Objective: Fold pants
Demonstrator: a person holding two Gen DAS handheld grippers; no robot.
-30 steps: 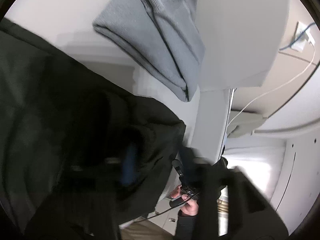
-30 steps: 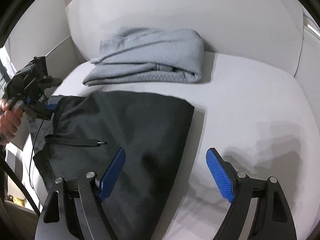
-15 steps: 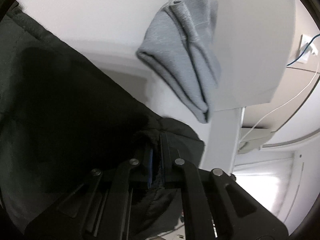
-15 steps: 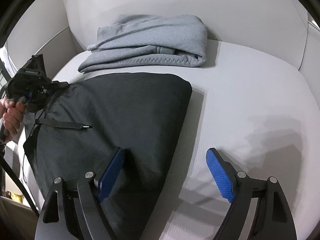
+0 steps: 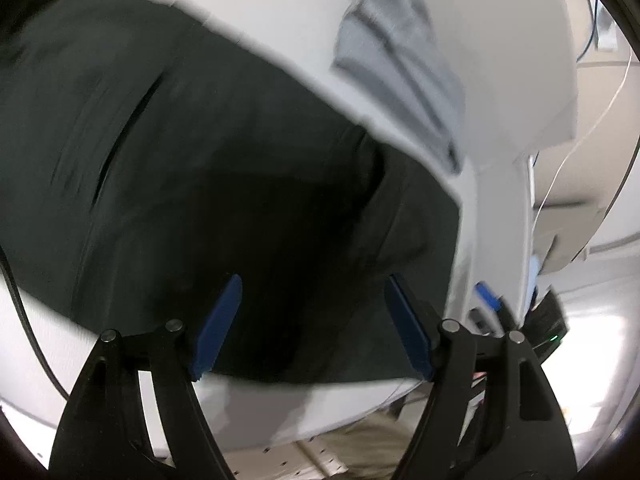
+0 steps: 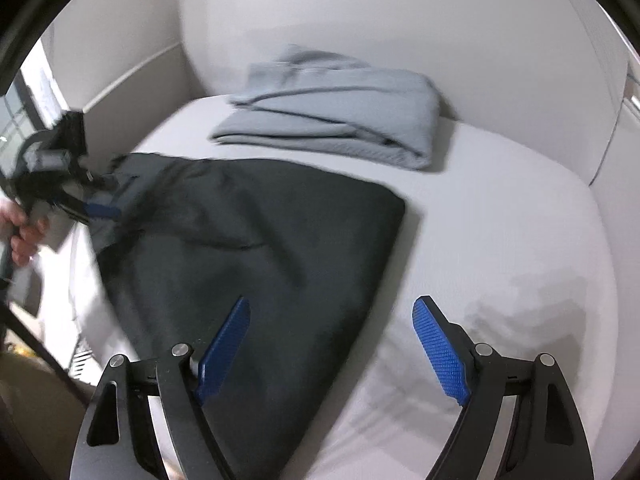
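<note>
The black pants lie folded on the white seat cushion, and they fill most of the left wrist view. My left gripper hovers over their near edge. Its jaws are opening and the blue pads press on nothing. In the right wrist view the left gripper is at the pants' left corner, held by a hand. My right gripper is open above the pants' right edge and the bare cushion, with nothing between its fingers.
A folded grey garment lies behind the pants against the seat's white backrest; it also shows in the left wrist view. White cables run along the wall at the right. The floor lies beyond the cushion's front edge.
My left gripper was shut on the pants' corner, then let go, spread its jaws and drew back. The right gripper stayed open and shifted slightly. The pants lie flatter.
</note>
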